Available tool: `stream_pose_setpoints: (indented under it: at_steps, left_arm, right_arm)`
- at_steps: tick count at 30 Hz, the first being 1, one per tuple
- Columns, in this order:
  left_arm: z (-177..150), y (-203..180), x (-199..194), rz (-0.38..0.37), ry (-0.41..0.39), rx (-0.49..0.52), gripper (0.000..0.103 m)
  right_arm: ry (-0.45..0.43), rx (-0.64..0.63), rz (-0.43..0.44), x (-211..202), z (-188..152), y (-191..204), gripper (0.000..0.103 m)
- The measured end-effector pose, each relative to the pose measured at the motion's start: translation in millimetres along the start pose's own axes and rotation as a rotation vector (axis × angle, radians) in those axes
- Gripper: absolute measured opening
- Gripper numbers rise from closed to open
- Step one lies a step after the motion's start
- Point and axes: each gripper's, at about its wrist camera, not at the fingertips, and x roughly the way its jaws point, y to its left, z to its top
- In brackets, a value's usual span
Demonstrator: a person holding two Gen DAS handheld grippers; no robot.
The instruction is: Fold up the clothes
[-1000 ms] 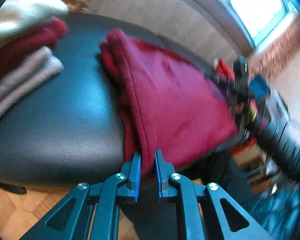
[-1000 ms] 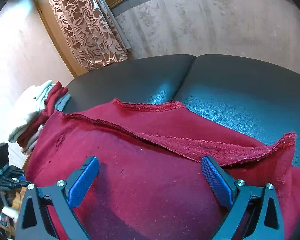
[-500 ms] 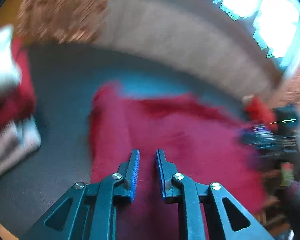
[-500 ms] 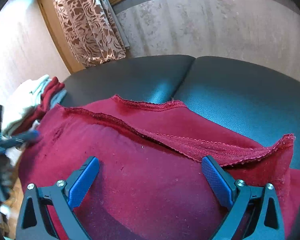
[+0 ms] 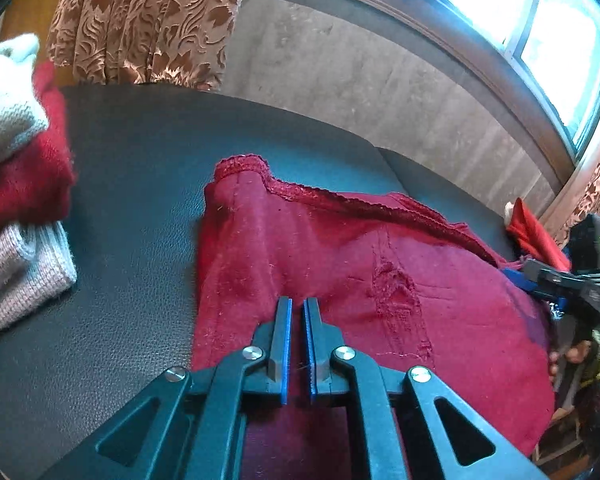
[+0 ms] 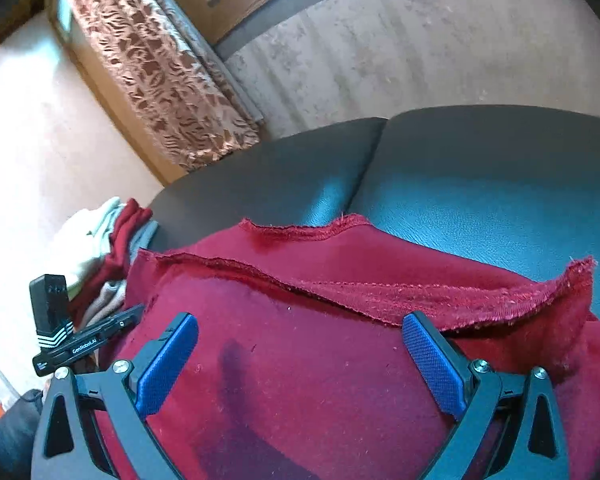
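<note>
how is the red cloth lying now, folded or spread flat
Folded: the red cloth lies doubled on the black seat, its two hemmed edges stacked, the upper layer's edge short of the lower's.

Both wrist cameras sit close above the red cloth (image 5: 340, 272) (image 6: 320, 380), looking forward over the sofa (image 5: 140, 184) (image 6: 480, 200) toward the wall; each glimpses the other gripper.

- One dark red garment (image 5: 340, 280) spread on the black leather seat (image 5: 140, 184).
- One stack of folded clothes (image 5: 16, 184) with three layers showing: one white, one red, one pale pink knit.
- One small bright red item (image 5: 534, 236) at the far edge of the seat.
- Two grippers: the left gripper (image 5: 297, 344) and the right gripper (image 6: 300, 364).
- One patterned curtain (image 6: 160, 80).
</note>
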Motion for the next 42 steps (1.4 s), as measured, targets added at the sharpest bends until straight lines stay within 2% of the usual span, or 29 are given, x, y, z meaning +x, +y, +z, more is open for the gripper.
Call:
stream_pose_setpoints:
  at_steps: [5, 8, 11, 15, 17, 21, 24, 26, 30, 32, 35, 37, 39, 40, 42]
  left_arm:
    - [0, -2, 0, 0.039, -0.009, 0.025, 0.007]
    - [1, -1, 0, 0.039, -0.008, 0.024, 0.007]
    - [2, 0, 0, 0.043, -0.012, 0.032, 0.007]
    - [6, 1, 3, 0.047, -0.002, 0.018, 0.007]
    - [10, -2, 2, 0.049, 0.027, 0.025, 0.007]
    - [26, -19, -2, 0.049, 0.096, 0.082, 0.019]
    - [38, -46, -7, 0.007, 0.08, 0.192, 0.026]
    - [45, -62, -5, -0.018, 0.079, 0.256, 0.026]
    - [57, -86, 21, -0.061, 0.117, 0.334, 0.026]
    - [65, -92, 38, -0.091, 0.14, 0.327, 0.026]
    - [73, -87, 68, -0.08, 0.17, 0.284, 0.026]
    - [74, -70, 89, -0.094, 0.18, 0.196, 0.026]
    - [74, -46, 98, -0.194, 0.162, 0.055, 0.025]
    - [74, -39, 100, -0.218, 0.156, 0.011, 0.017]
    - [73, -31, 103, -0.233, 0.145, -0.042, 0.011]
  right_arm:
    - [-0.013, -0.017, -0.013, -37, -19, 0, 0.103]
    - [-0.05, 0.055, -0.016, -69, -37, -25, 0.103]
    - [-0.07, 0.027, 0.004, -83, -53, -41, 0.102]
    - [-0.042, -0.107, -0.098, -66, -55, -29, 0.101]
    - [-0.01, -0.121, -0.126, -62, -48, -26, 0.101]
    - [0.115, -0.206, -0.216, -57, -36, -6, 0.101]
    - [0.12, -0.219, -0.202, -65, -22, 12, 0.103]
    - [0.11, -0.243, -0.168, -66, -14, 24, 0.103]
    - [0.2, -0.27, -0.164, -32, 1, 37, 0.103]
    - [0.232, -0.251, -0.188, -12, 9, 34, 0.103]
    - [0.235, -0.207, -0.255, 10, 17, 19, 0.103]
    - [0.209, -0.161, -0.306, 20, 22, 1, 0.103]
    - [0.156, -0.112, -0.318, 21, 21, -14, 0.103]
    - [0.125, -0.089, -0.314, 20, 20, -21, 0.103]
    - [0.096, -0.076, -0.321, 19, 18, -24, 0.103]
